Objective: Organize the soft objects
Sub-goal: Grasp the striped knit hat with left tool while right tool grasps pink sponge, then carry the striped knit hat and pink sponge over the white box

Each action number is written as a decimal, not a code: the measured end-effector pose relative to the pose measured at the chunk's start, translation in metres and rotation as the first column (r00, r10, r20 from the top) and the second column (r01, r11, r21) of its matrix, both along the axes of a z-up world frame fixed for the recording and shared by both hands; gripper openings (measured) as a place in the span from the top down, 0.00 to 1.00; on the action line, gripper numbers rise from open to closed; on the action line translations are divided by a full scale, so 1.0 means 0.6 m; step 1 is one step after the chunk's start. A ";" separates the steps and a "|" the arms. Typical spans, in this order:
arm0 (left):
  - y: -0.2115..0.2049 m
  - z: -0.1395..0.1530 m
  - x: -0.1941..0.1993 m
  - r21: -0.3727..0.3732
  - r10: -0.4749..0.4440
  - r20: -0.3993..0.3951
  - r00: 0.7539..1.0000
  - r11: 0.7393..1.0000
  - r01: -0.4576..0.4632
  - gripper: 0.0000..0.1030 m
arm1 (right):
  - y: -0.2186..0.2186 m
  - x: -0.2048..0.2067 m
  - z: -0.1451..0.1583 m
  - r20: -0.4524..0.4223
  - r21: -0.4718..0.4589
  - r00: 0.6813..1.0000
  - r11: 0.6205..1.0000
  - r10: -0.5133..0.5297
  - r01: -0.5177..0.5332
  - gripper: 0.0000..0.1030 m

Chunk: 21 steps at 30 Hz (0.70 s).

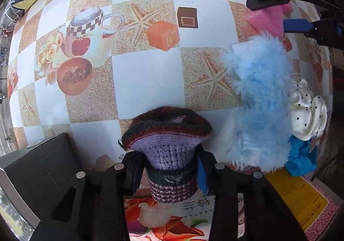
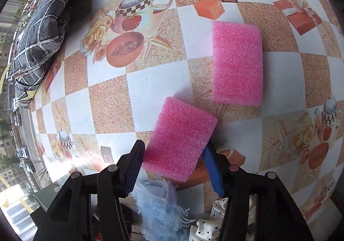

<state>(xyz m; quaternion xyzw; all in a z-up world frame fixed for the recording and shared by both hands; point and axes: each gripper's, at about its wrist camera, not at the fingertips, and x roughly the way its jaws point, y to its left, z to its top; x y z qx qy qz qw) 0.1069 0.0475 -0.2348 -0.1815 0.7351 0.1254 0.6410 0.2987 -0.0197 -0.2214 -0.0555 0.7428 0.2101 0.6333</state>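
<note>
My left gripper is shut on a knitted purple and maroon striped piece, held above the checkered tablecloth. A fluffy light blue piece lies to its right, with a white polka-dot scrunchie and a blue cloth beyond. My right gripper is shut on a pink sponge, held above the table; it shows at the top right of the left wrist view. A second pink sponge lies flat on the table ahead.
A black box stands at the lower left. A yellow and red box sits at the lower right. A grey patterned cushion lies along the table's far left edge. Fluffy blue and polka-dot pieces lie under my right gripper.
</note>
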 end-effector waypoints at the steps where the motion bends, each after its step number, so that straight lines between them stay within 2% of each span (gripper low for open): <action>1: 0.001 0.006 -0.001 0.004 0.003 0.017 1.000 1.000 -0.003 0.60 | -0.008 0.002 0.004 0.001 0.006 1.000 1.000 -0.006 0.006 0.46; 9: 0.012 0.055 0.001 0.046 0.030 0.113 0.993 0.998 -0.035 0.61 | -0.070 0.006 0.057 -0.003 0.079 0.998 0.995 -0.068 0.068 0.46; 17: -0.019 0.134 0.013 0.133 -0.028 0.194 0.981 0.991 0.002 0.61 | -0.128 -0.016 0.105 0.025 0.121 0.992 0.986 -0.120 0.116 0.46; 21: -0.050 0.170 0.019 0.184 -0.083 0.227 0.970 0.982 0.041 0.61 | -0.164 -0.035 0.132 0.082 0.118 0.989 0.987 -0.121 0.111 0.46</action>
